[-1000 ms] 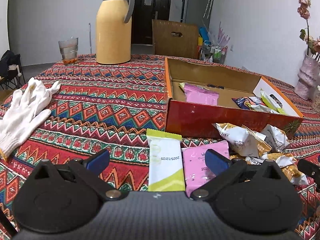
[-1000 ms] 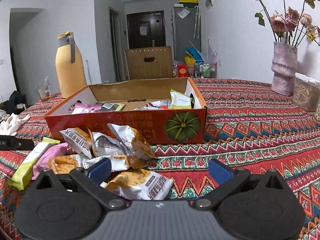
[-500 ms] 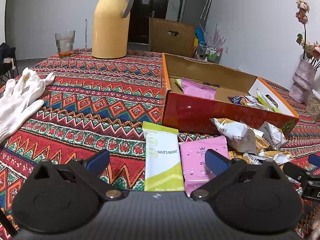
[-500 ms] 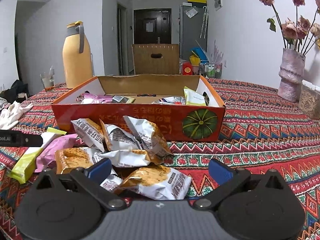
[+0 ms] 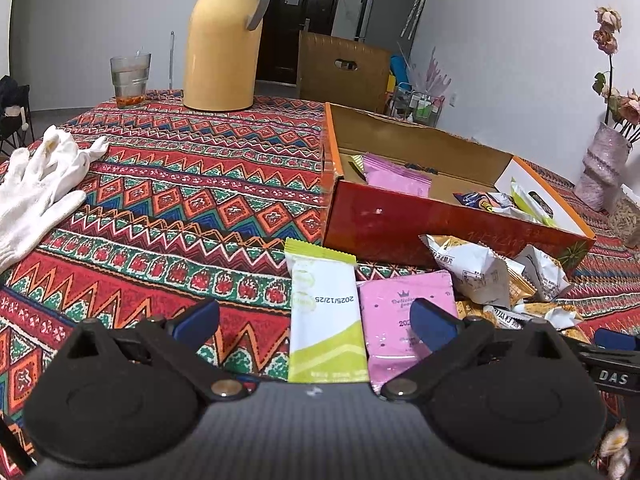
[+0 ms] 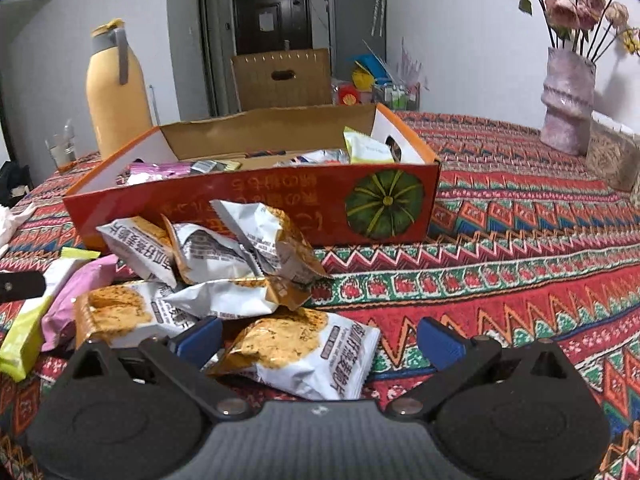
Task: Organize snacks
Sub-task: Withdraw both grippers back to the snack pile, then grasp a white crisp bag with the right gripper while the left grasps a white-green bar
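Note:
A red cardboard box (image 5: 384, 224) holds several snack packets; it also shows in the right wrist view (image 6: 280, 204). In front of it lie a white-and-green packet (image 5: 324, 312), a pink packet (image 5: 396, 312) and a heap of white-and-orange packets (image 6: 224, 256). My left gripper (image 5: 316, 320) is open, low over the table, with the green and pink packets between its fingers. My right gripper (image 6: 318, 340) is open, with one white-and-orange packet (image 6: 300, 352) lying between its fingers.
A yellow thermos (image 5: 224, 40) and a glass (image 5: 130, 80) stand at the table's far side. White gloves (image 5: 36, 188) lie at the left. A vase with flowers (image 6: 566, 108) and a woven container (image 6: 612, 160) stand at the right.
Both grippers have moved forward and lower toward the packets; the white-and-orange packet now lies deeper between the right fingers. Both jaws stay open.

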`<action>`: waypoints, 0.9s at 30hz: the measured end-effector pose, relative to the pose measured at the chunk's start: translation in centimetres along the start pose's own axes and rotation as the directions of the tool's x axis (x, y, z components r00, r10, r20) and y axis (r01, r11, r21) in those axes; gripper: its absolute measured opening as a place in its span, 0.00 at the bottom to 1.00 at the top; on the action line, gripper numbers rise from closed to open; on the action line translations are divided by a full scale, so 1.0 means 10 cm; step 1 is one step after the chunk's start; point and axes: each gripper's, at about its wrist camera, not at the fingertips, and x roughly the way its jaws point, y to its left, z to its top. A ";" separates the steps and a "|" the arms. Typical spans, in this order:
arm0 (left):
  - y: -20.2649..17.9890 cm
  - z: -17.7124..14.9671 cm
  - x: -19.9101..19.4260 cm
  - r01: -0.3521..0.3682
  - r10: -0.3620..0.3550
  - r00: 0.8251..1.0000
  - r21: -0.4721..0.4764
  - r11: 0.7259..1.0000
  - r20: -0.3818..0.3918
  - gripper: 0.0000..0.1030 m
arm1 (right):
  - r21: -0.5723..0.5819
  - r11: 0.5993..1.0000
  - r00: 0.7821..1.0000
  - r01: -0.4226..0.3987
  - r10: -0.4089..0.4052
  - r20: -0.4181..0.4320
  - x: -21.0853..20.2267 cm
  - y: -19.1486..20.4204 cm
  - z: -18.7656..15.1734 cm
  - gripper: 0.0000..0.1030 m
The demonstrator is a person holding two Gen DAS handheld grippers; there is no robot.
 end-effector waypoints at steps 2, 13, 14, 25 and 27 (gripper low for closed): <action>0.00 0.00 0.00 0.001 -0.001 1.000 -0.001 1.000 0.001 1.00 | 0.006 1.000 1.000 0.006 -0.006 -0.016 0.05 0.00 0.00 1.00; 0.02 0.00 0.00 0.005 -0.005 1.000 -0.007 1.000 -0.005 1.00 | -0.024 0.999 0.999 0.031 -0.031 -0.031 0.10 0.04 -0.03 0.98; 0.02 0.00 0.01 0.005 -0.005 1.000 -0.007 1.000 -0.006 1.00 | -0.023 0.999 0.999 0.027 -0.028 -0.032 0.10 0.03 -0.03 0.97; 0.02 0.00 0.08 0.001 -0.001 0.999 -0.019 1.000 -0.038 1.00 | -0.064 0.998 1.000 0.011 -0.010 0.016 -0.12 0.06 -0.14 0.60; 0.03 0.00 0.07 0.002 -0.002 0.999 -0.021 1.000 -0.036 1.00 | -0.074 0.997 0.999 0.009 -0.007 0.034 -0.17 0.07 -0.18 0.57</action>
